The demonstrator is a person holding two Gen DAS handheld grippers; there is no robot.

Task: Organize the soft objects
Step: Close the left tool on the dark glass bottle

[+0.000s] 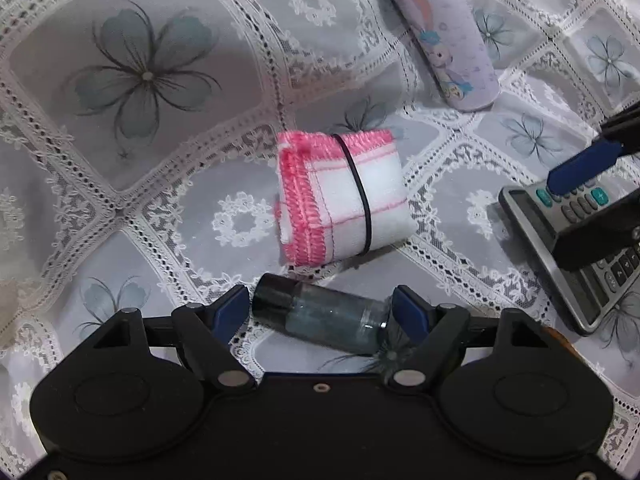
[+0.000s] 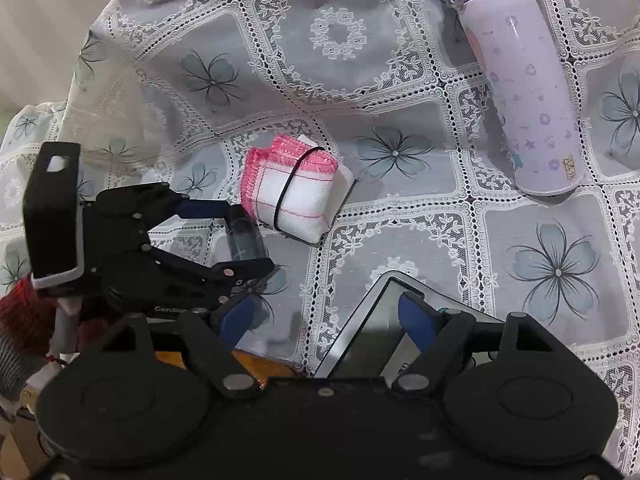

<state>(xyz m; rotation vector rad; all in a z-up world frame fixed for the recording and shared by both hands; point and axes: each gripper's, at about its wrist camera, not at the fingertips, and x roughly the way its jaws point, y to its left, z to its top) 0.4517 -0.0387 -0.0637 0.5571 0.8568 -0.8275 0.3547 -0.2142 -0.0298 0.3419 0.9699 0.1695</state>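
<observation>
A folded white cloth with pink stitched edges and a black elastic band (image 1: 340,200) (image 2: 296,196) lies on the lace tablecloth. Just in front of it lies a small clear bottle with a dark cap (image 1: 320,316) (image 2: 246,240). My left gripper (image 1: 322,306) (image 2: 244,240) spans it end to end, one pad on the cap and one on the base. My right gripper (image 2: 326,320) stands open over a corner of a grey calculator (image 2: 360,344) (image 1: 532,232). One blue fingertip (image 1: 580,168) rests near the calculator's keys.
A lilac drinking bottle with a rabbit print (image 1: 444,36) (image 2: 528,92) lies on its side beyond the cloth, to the right. The table's edge, with the cloth draping over it, is at the left (image 2: 48,132). A red sleeve (image 2: 16,312) shows behind the left gripper.
</observation>
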